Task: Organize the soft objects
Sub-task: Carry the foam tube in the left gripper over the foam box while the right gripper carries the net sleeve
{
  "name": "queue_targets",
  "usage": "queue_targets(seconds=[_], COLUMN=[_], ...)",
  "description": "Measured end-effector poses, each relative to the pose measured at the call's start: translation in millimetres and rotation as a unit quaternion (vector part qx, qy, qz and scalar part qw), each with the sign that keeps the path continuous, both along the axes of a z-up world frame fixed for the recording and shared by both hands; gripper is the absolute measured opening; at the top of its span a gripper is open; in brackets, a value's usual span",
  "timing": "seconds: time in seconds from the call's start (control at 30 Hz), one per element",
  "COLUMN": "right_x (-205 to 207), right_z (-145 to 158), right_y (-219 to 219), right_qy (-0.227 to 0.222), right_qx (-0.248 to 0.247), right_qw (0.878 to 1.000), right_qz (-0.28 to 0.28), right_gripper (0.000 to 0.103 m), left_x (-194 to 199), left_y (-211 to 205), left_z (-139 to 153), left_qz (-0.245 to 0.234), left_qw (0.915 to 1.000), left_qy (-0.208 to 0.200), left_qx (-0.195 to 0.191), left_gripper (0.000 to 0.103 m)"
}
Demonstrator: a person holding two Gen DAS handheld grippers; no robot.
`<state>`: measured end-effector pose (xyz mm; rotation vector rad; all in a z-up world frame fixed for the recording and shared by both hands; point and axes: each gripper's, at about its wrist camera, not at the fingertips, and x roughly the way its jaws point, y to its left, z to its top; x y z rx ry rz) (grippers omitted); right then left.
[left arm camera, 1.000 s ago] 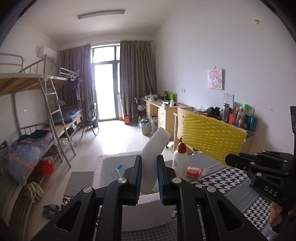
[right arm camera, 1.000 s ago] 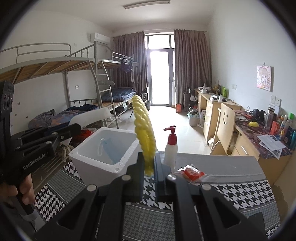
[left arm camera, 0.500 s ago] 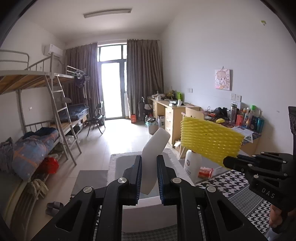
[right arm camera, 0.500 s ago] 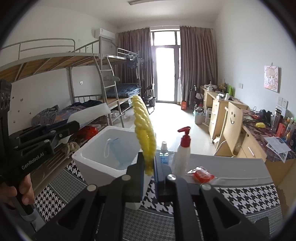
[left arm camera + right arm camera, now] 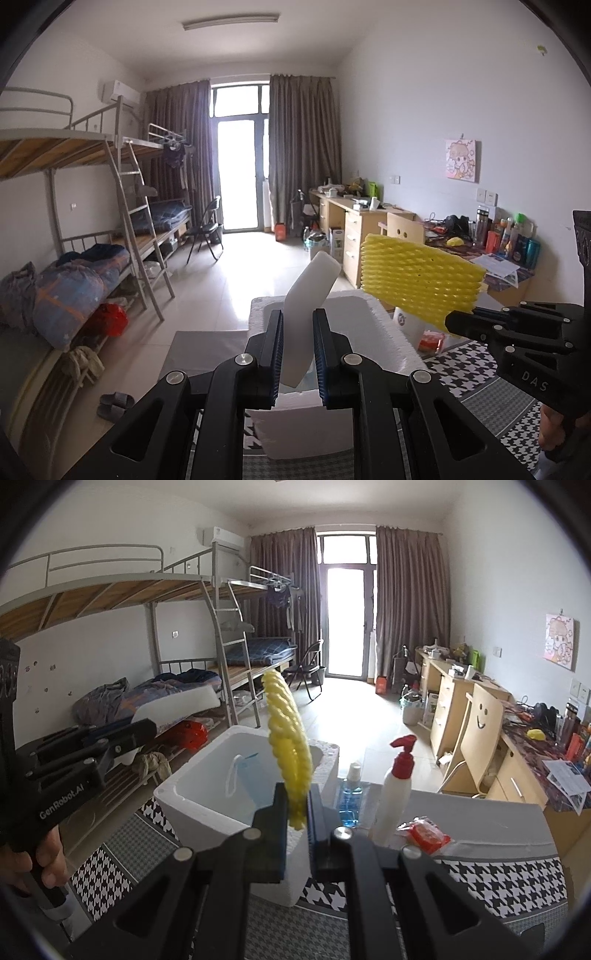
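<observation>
The left gripper (image 5: 297, 349) pinches a white foam slab (image 5: 308, 306) and the right gripper (image 5: 296, 814) a yellow foam net sleeve (image 5: 286, 738) — both aloft over the white polystyrene box (image 5: 177, 797); this looks like the carry-in step. Next, likely: lower each piece inside the walls, then part the jaws — the blue face mask (image 5: 245, 775) already lies within.

Each camera sits just behind its own gripper's fingers and looks forward and slightly down into the room, toward the balcony door (image 5: 236, 173). Both views share the white foam box (image 5: 207, 794), close below. Each view shows the other gripper at its edge.
</observation>
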<state>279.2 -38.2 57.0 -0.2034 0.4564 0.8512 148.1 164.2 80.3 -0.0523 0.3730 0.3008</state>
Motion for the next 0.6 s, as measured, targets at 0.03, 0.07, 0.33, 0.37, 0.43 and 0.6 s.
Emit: queue_targets(seconds=[0.03, 0.07, 0.33, 0.37, 0.43, 0.6], right_x=[0.2, -0.3, 3.2, 3.8, 4.2, 8.5], right_z=[-1.0, -1.0, -2.3, -2.5, -3.5, -7.4], right_y=[2.1, 4.4, 15.1, 17.1, 21.5, 27.9], right_qy=[0.001, 0.002, 0.006, 0.007, 0.007, 0.013], right_qx=[-0.001, -0.003, -0.011, -0.013, -0.017, -0.024], right_qw=[1.0, 1.0, 1.0, 1.0, 1.0, 0.999], right_qz=[0.002, 0.004, 0.015, 0.016, 0.017, 0.022], right_gripper=[0.012, 0.012, 0.012, 0.012, 0.012, 0.012], left_x=[-0.8, -1.1, -7.0, -7.0, -7.4, -8.7], left_y=[1.4, 1.2, 11.4, 12.4, 14.1, 17.5], left_z=[-0.2, -0.1, -4.8, -5.5, -7.0, -9.0], left_qz=[0.001, 0.002, 0.015, 0.018, 0.023, 0.03], left_qw=[1.0, 1.0, 0.9999, 0.9998, 0.9997, 0.9995], left_qy=[0.0, -0.001, 0.001, 0.002, 0.004, 0.005], left_qx=[-0.001, -0.001, -0.005, -0.006, -0.008, -0.012], left_gripper=[0.017, 0.017, 0.017, 0.017, 0.017, 0.017])
